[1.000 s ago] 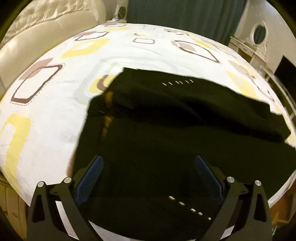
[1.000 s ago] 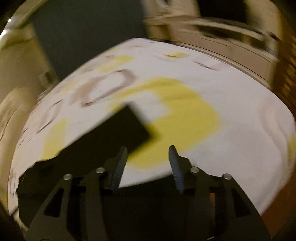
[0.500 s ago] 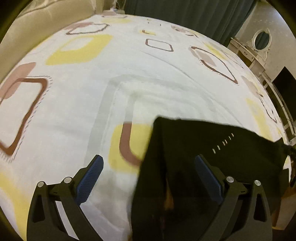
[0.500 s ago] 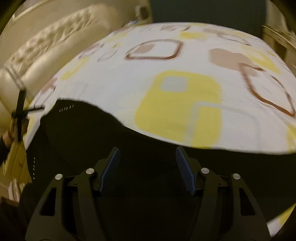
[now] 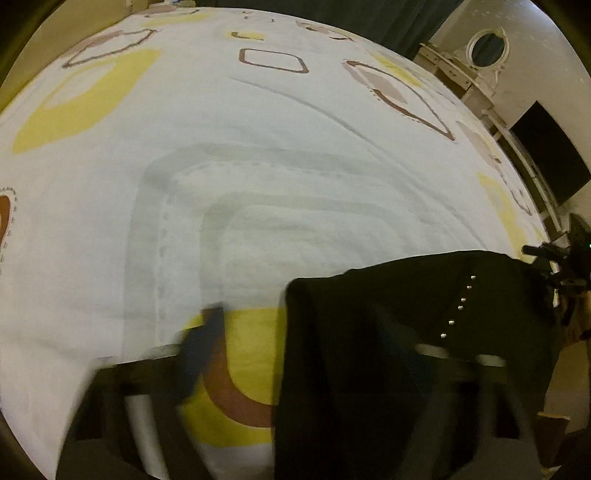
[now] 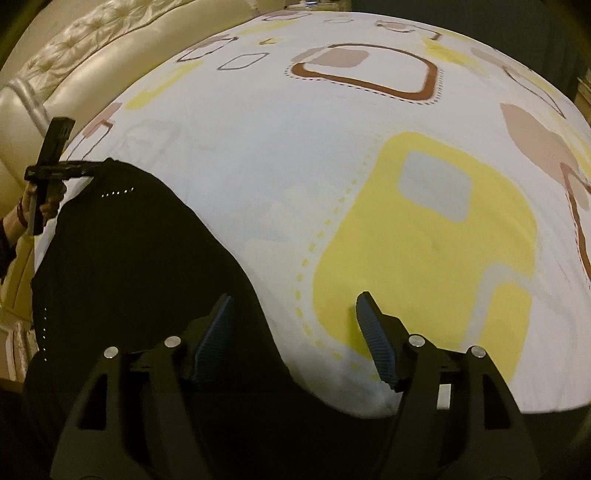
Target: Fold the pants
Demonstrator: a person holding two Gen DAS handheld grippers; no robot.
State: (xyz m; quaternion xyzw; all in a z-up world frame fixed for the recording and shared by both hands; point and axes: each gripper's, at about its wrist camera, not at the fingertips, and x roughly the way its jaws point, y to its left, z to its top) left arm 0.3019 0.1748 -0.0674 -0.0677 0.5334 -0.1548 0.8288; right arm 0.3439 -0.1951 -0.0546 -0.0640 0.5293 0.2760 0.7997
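Note:
Black pants with a row of silver studs lie on the patterned bed sheet. My left gripper is blurred and its jaws are closing, with the pants' corner edge between them; the pads do not visibly press. In the right wrist view the pants fill the lower left, and the left gripper sits at their far corner. My right gripper points down over the pants' near edge. Its jaws are opening: the left finger is over black cloth, the right over the sheet, and nothing is pinched. The right gripper also shows at the left view's right edge.
A cream tufted headboard runs along the bed's far left. A dressing table with an oval mirror, a dark screen and a dark curtain stand beyond the bed. A hand holds the left gripper.
The left gripper slid along the pants to their corner and its jaws narrowed. The right gripper swung round over the pants' edge and its jaws widened.

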